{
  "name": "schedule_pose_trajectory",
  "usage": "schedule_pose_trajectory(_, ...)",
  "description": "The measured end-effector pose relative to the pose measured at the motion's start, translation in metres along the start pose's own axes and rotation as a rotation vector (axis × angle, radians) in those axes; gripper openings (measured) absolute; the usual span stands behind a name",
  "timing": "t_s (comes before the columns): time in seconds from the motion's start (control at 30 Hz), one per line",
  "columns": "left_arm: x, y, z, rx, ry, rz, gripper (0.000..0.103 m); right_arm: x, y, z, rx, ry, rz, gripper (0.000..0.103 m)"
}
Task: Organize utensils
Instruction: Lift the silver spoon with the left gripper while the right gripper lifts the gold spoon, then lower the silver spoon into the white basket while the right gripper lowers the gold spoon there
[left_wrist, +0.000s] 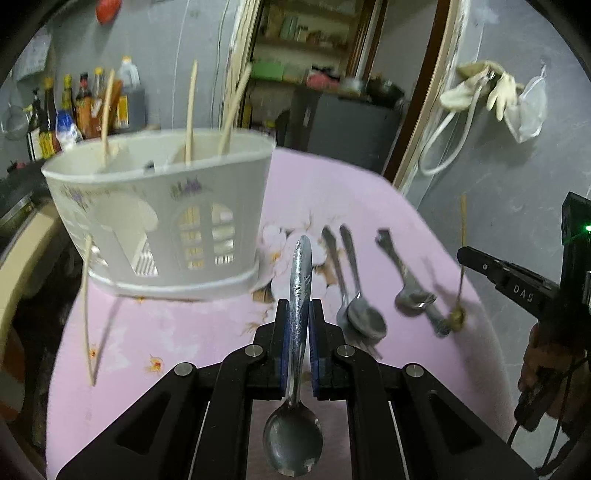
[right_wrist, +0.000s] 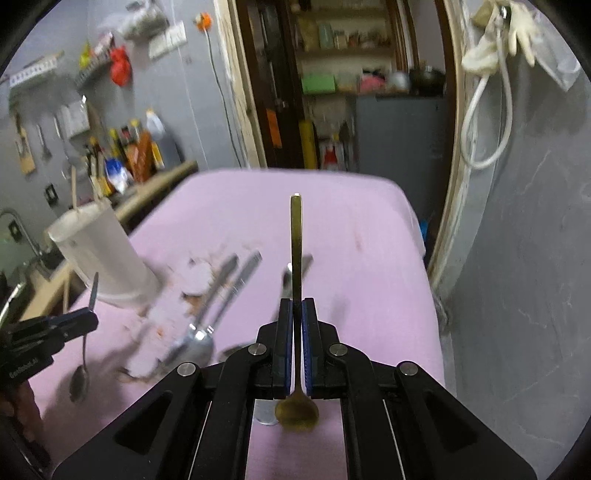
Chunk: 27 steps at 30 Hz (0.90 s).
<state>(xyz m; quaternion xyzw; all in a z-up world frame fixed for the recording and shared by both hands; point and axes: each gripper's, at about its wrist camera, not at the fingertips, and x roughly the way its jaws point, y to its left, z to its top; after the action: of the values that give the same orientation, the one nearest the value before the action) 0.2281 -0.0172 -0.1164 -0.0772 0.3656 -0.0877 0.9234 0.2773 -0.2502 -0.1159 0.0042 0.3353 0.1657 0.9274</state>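
Observation:
My left gripper (left_wrist: 298, 306) is shut on a silver spoon (left_wrist: 293, 435), handle pointing forward, bowl hanging toward the camera. It also shows in the right wrist view (right_wrist: 88, 317). A white utensil holder (left_wrist: 159, 210) with chopsticks (left_wrist: 190, 110) in it stands ahead to the left on the pink table (left_wrist: 166, 332). My right gripper (right_wrist: 297, 306) is shut on a gold spoon (right_wrist: 296, 411), handle up; it shows at the right in the left wrist view (left_wrist: 461, 258). Several silver spoons (left_wrist: 360, 314) lie on the table between the grippers.
A loose chopstick (left_wrist: 86, 314) leans at the table's left edge. Sauce bottles (left_wrist: 85, 107) stand on a counter behind the holder. A doorway with shelves (right_wrist: 343, 74) is behind the table, and a grey wall with a hose and gloves (right_wrist: 491, 55) is at the right.

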Motion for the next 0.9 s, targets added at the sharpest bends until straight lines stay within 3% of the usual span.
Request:
schedule_pose_trajectory(0.2, -0.012, -0.012, 0.013, 0.006, -0.094, 0.006, 0.006, -0.019, 0.018, 0.018, -0.025, -0.121, 0.008, 0.003)
schedule_pose_trajectory(0.43, -0.033, -0.007, 0.044, -0.020, -0.214, -0.002, 0.006, -0.030, 0.032, 0.046, -0.018, -0.200, 0.040, 0.003)
schedule_pose_trajectory(0.7, -0.069, 0.025, 0.092, -0.046, -0.356, 0.054, 0.006, -0.043, 0.067, 0.081, -0.042, -0.292, 0.146, 0.003)
schedule_pose_trajectory(0.9, -0.085, 0.066, 0.118, -0.069, -0.407, 0.107, 0.000, -0.041, 0.103, 0.100, -0.052, -0.343, 0.220, 0.003)
